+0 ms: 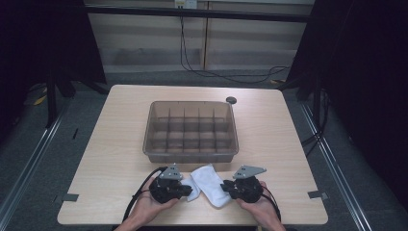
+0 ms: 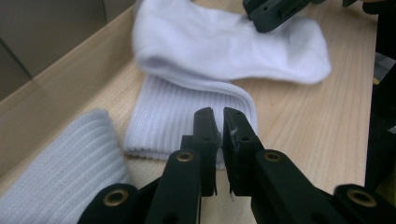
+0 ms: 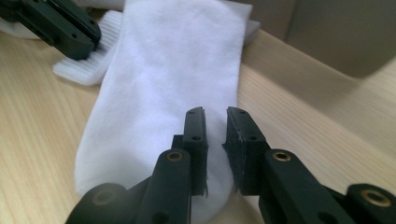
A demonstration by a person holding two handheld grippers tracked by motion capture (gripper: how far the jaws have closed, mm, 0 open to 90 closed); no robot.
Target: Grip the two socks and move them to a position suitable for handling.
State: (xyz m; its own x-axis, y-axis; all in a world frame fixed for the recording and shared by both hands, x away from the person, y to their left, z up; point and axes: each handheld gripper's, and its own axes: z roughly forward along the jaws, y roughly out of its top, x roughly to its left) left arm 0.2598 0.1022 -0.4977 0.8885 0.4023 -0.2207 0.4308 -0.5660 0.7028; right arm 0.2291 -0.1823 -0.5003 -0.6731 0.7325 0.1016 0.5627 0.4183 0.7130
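The counter [image 1: 120, 144] is a pale wood top. At its middle stands a brown see-through bin [image 1: 190, 131] split into many small cells, none of which can be seen to hold anything. Between the bin and the person's edge lies a white sock [image 1: 208, 183], the thing in hand.

The sock is folded or bent. Its ribbed cuff [image 2: 187, 116] points toward the left side, and its smooth foot part runs out toward the right tongs. In the high view its long axis lies roughly across the counter, from one hand to the other, slanting a little. A second ribbed piece of light cloth [image 2: 70, 158] lies just beside the left tongs, at the counter's edge; whether it is another sock I cannot tell.

The left tongs [image 2: 218, 126] sit at the cuff end, jaws drawn almost together with only a thin slit between them. They appear to nip the cuff's edge, though the cloth between the pads is hard to make out. The right tongs [image 3: 215, 126] come in over the opposite end, jaws also close with a narrow gap, and the white cloth lies right under them; it looks pinched there, but that is a judgement.

Each hand is at its own end of the sock, so neither is nearer. The coming move likely turns on that end-to-end line: lifting, or folding one end over the other.
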